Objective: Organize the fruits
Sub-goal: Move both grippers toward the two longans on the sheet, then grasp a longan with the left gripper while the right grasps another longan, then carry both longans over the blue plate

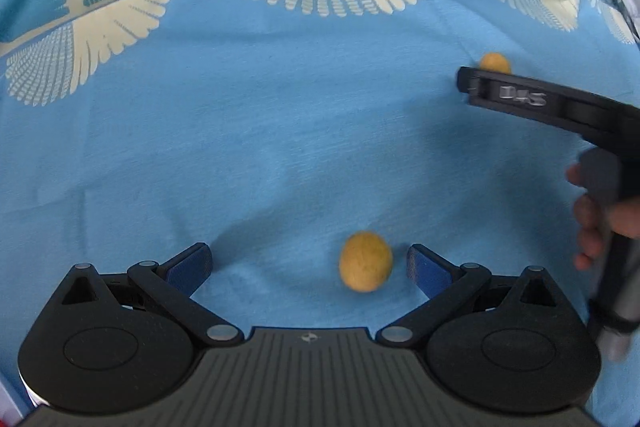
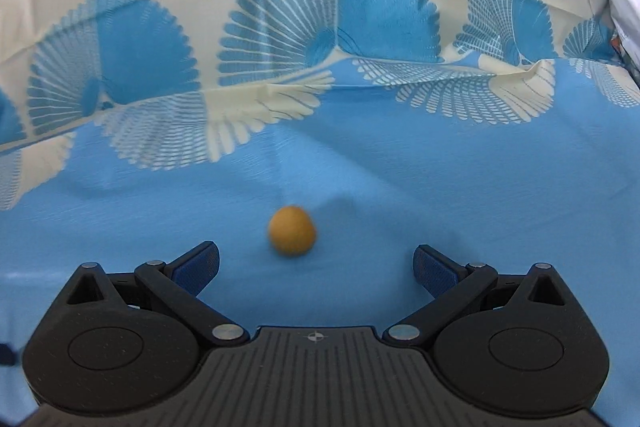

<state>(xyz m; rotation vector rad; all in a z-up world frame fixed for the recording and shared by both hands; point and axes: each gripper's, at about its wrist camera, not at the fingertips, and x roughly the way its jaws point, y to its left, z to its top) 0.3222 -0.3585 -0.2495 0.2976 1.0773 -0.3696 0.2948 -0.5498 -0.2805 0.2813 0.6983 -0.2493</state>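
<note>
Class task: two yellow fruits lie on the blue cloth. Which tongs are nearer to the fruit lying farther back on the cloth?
Right. The right tongs are open with the far fruit just ahead of their tips. The left tongs, also open, are farther back, around the near fruit.

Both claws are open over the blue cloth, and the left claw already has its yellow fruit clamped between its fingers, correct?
Not quite. The left claw is open and holds nothing: in the left wrist view the yellow fruit lies on the blue cloth between its fingers, nearer the right one and untouched. The right claw is open too.
</note>
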